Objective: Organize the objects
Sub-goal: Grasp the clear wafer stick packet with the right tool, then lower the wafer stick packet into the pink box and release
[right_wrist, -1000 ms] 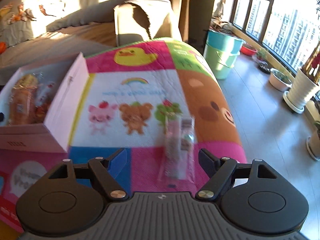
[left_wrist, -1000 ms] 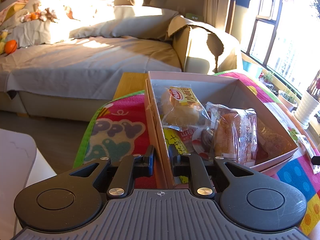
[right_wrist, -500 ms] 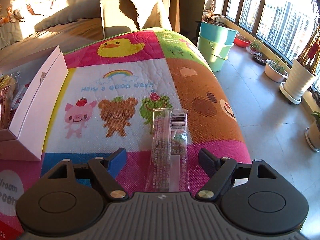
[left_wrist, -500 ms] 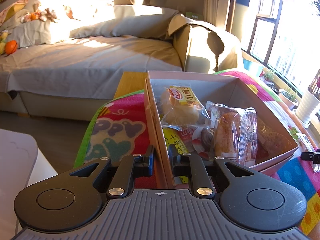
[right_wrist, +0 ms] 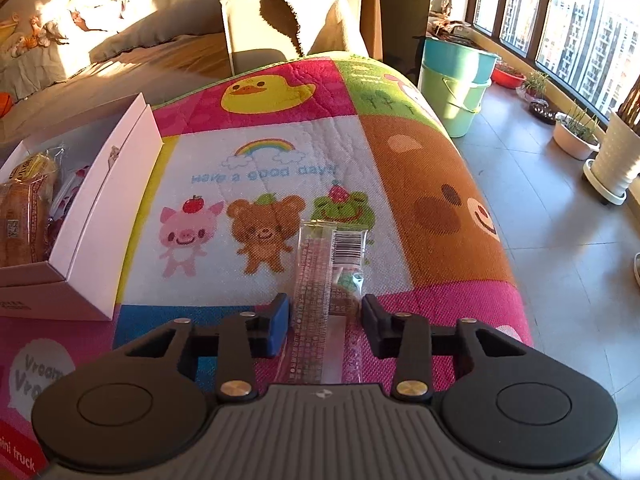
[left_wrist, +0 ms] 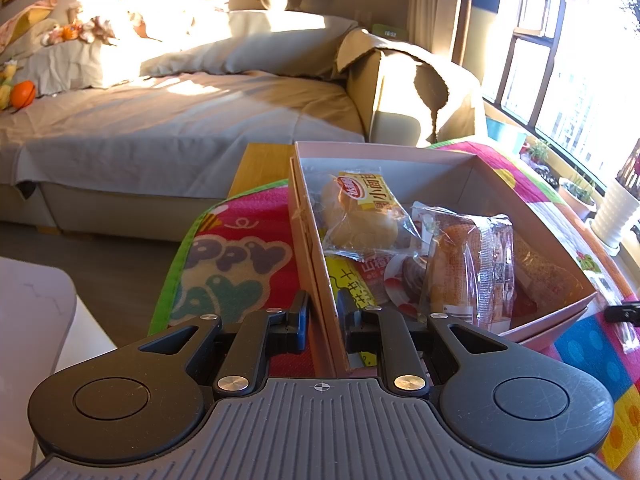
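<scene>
Colourful mat (right_wrist: 280, 152): snack packet (right_wrist: 328, 280) between closing right jaws.

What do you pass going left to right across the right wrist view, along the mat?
Pink box → pig print → bear print → clear snack packet between the closing right tool's fingers → brown bear face panel → white planter.

The near end of the clear snack packet (right_wrist: 326, 300) runs under the right gripper's body, hidden from view, and its small print is too fine to read. In the pink box (left_wrist: 316, 264), the lower packets — a yellow one (left_wrist: 350, 284) among them — lie partly buried under the bun packet (left_wrist: 362, 216). A dark tip (left_wrist: 624, 314) is cut off at the left view's right edge — unidentifiable.
</scene>
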`<state>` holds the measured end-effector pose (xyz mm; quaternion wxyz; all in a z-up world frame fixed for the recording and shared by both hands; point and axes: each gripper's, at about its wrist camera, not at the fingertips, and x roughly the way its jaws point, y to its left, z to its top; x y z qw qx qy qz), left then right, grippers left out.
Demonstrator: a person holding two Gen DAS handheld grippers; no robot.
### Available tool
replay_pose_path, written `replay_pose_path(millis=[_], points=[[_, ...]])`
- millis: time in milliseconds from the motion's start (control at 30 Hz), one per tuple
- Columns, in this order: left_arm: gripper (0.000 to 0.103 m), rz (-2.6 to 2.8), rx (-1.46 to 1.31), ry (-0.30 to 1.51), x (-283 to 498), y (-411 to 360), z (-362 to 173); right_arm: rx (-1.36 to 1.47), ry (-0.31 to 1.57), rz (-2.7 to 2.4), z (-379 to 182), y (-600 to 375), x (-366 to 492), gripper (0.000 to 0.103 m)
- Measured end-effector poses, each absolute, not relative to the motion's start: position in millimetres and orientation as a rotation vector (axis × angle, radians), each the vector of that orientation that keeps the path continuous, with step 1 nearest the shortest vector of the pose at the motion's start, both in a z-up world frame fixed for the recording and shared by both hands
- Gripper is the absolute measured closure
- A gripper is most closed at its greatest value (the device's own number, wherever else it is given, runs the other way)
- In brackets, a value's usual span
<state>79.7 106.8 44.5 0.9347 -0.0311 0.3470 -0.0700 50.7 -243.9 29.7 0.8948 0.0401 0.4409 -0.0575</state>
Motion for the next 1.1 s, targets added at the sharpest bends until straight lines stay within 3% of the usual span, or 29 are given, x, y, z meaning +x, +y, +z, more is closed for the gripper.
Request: replay_pose_path(millis=[267,633,1100], points=[[0.085,-0.144,-0.064,0.709,79.6,107.0,44.4,0.08,0.887,0.006,73.9,-217.3,3.7,0.067],[0.084,-0.148,-0.067,0.709,78.2,107.2,44.5,-0.016,0.642,0.202,172.2,-157.5,-19.0,0.067],[0.084,-0.155,-0.075,0.706,75.5,108.5,44.4,-0.009,0.588,0.239,173.8,-113.2,56.8,0.067]])
